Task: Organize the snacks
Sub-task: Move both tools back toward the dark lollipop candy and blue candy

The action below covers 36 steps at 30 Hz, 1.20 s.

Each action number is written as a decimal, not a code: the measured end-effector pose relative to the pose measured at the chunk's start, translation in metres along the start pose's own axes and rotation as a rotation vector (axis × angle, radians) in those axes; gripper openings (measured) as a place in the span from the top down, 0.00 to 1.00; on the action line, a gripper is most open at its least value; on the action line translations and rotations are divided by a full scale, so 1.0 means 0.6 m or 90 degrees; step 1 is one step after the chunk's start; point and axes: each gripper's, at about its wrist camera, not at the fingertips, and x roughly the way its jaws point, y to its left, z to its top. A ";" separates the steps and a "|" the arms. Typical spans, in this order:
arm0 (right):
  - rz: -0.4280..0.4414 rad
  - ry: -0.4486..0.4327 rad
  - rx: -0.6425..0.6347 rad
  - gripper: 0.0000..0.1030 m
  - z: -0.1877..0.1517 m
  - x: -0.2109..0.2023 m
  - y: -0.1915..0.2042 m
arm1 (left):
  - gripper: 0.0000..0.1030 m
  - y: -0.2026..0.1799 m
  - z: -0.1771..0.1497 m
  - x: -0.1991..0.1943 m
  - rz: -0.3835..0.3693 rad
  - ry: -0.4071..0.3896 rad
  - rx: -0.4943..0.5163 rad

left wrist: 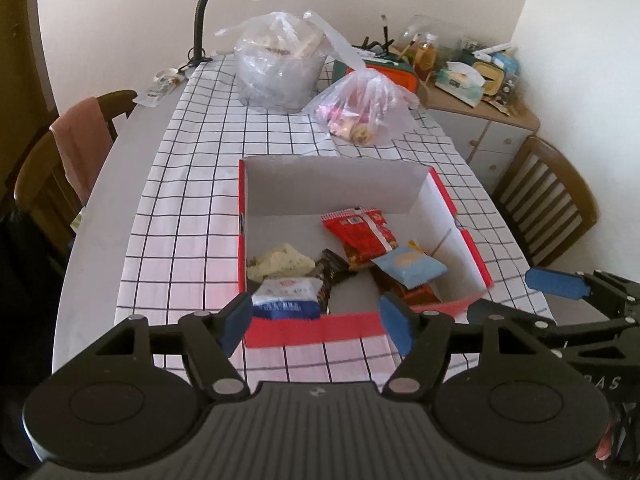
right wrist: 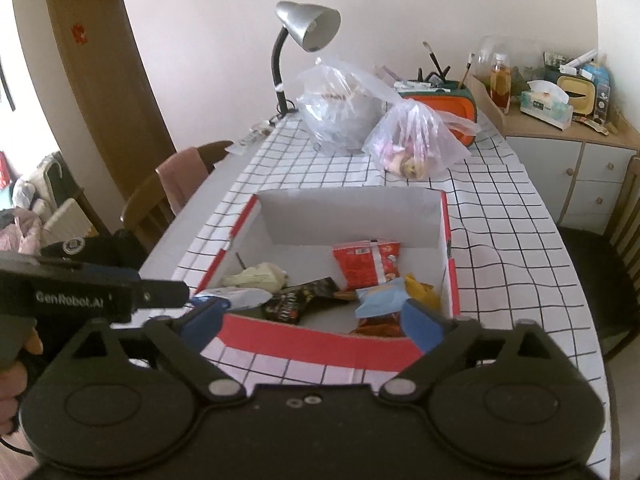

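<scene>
While both grippers (left wrist: 316, 326) (right wrist: 316, 320) hover released, the red box (left wrist: 312, 330) holds 6 snack packets (left wrist: 360, 236).

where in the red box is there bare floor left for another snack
The back half of the red cardboard box, between its far wall and the red snack packet, is bare. So is a patch by the near wall. The near half, around the blue-white packet, is crowded.

Wrapped snacks (left wrist: 360, 236) loose inside open red-white box (left wrist: 440, 200).
</scene>
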 end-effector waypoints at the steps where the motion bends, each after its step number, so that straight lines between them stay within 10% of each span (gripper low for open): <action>1: 0.005 -0.003 0.001 0.03 -0.004 -0.005 0.002 | 0.32 -0.001 -0.006 -0.005 -0.003 -0.002 0.002; 17: 0.011 0.009 0.001 0.00 -0.085 -0.038 0.020 | 0.25 0.011 -0.101 -0.039 -0.029 0.008 0.017; 36: -0.009 0.142 -0.081 0.04 -0.170 0.046 -0.011 | 0.25 0.019 -0.225 0.058 -0.014 0.146 -0.033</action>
